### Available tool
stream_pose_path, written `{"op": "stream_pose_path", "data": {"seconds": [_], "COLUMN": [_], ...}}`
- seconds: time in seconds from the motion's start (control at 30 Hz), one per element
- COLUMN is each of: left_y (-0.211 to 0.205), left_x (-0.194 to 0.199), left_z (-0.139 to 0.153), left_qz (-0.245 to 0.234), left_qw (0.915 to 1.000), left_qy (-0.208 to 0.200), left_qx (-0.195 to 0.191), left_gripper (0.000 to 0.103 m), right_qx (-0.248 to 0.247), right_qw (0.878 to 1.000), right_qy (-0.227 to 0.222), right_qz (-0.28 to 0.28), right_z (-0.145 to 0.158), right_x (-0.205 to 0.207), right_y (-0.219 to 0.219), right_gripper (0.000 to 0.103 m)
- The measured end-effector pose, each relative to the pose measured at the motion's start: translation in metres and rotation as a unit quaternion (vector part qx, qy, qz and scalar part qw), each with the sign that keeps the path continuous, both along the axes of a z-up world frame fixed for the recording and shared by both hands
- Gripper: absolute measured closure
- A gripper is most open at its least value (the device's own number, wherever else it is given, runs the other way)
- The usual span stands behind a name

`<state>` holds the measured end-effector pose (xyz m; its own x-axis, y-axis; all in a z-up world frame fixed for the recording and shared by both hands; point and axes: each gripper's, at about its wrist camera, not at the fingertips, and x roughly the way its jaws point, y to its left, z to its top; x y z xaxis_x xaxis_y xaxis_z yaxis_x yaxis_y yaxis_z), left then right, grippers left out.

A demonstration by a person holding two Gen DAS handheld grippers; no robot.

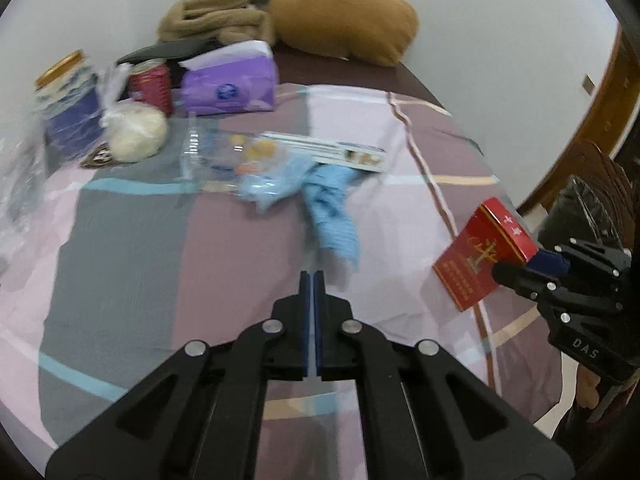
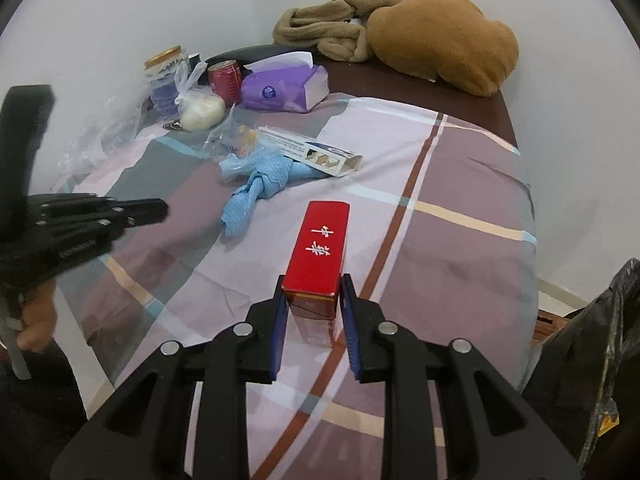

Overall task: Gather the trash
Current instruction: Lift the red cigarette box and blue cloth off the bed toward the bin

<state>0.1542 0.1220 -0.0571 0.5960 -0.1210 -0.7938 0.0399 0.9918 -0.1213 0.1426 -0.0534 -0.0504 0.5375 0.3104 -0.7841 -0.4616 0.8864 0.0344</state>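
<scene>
The right gripper (image 2: 312, 300) is clamped on the red box (image 2: 320, 248), which juts straight ahead of it; keep that squeeze firm toward the black bag (image 2: 600, 340) at its right; the left gripper (image 1: 313, 280), empty and pressed together, has the blue cloth (image 1: 332, 216) just beyond.

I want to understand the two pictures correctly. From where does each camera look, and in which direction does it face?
Left wrist: sits on the left gripper, faces down-forward over the bedspread; its own shut, empty fingers show, and the right gripper holding the red box.
Right wrist: sits on the right gripper, faces the same bed; its fingers clamp the red box; the left gripper shows beside it.
Shared: red box, blue cloth, purple tissue pack.
</scene>
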Motion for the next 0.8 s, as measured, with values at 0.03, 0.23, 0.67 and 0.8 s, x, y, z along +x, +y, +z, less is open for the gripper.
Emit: {"op": "stream_pose_path", "data": {"seconds": [0.03, 0.23, 0.67, 0.8], "left_y": [0.004, 0.005, -0.038, -0.033], "left_x": [0.001, 0.027, 0.110, 0.080], "left_z": [0.000, -0.010, -0.048, -0.031], "left_qz": [0.010, 0.041, 0.031, 0.027], "left_qw": [0.9999, 0.9991, 0.9948, 0.9977], "left_qy": [-0.002, 0.008, 0.085, 0.048], "left_qx": [0.004, 0.010, 0.045, 0.039], "left_gripper": [0.100, 0.048, 0.080, 0.083], "right_qx": [-0.004, -0.034, -0.016, -0.009], "right_qw": [1.000, 0.998, 0.998, 0.997], "right_qy": [0.001, 0.009, -0.017, -0.038], "right_qz": [-0.007, -0.051, -0.056, -0.062], "right_z": [-0.002, -0.020, -0.010, 0.003], "right_x": [0.003, 0.019, -0.003, -0.017], "right_y": [0.002, 0.004, -0.013, -0.022], "right_gripper": [0.077, 0.073, 0.078, 0.078]}}
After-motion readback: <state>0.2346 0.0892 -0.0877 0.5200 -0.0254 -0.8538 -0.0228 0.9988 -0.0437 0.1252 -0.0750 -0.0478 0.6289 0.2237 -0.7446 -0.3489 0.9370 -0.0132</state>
